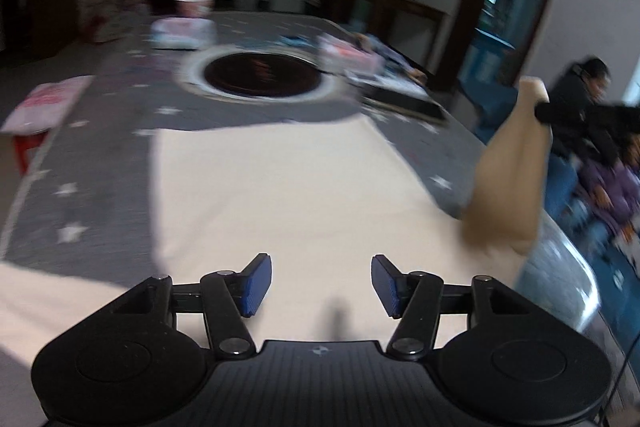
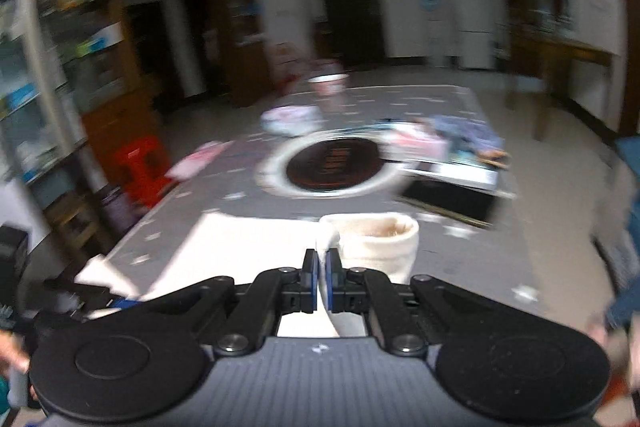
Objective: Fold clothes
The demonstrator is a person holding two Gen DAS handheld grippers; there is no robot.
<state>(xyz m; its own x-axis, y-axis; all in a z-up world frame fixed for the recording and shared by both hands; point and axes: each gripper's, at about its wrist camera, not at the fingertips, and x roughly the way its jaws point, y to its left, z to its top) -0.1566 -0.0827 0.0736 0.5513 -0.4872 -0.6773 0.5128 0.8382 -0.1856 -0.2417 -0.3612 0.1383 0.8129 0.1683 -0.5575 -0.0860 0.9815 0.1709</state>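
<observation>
Your right gripper (image 2: 321, 281) pinches cream garment (image 1: 280, 187) sleeve, lifted at three o'clock; garment flat on desk (image 1: 100, 163). Left gripper (image 1: 321, 285) open, empty. Thin pinch may slip; unpinned body may drag.

Both pictures are dim and smeared by motion blur, worst toward the rims, where fisheye bending curves the walls. Daylight brightens the cream cloth (image 1: 280, 187) centrally, glare whitening it; corners at 11 and 1 o'clock go black.

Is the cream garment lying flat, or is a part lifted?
Mostly flat on the table; the right gripper lifts one sleeve of the cream garment.
</observation>
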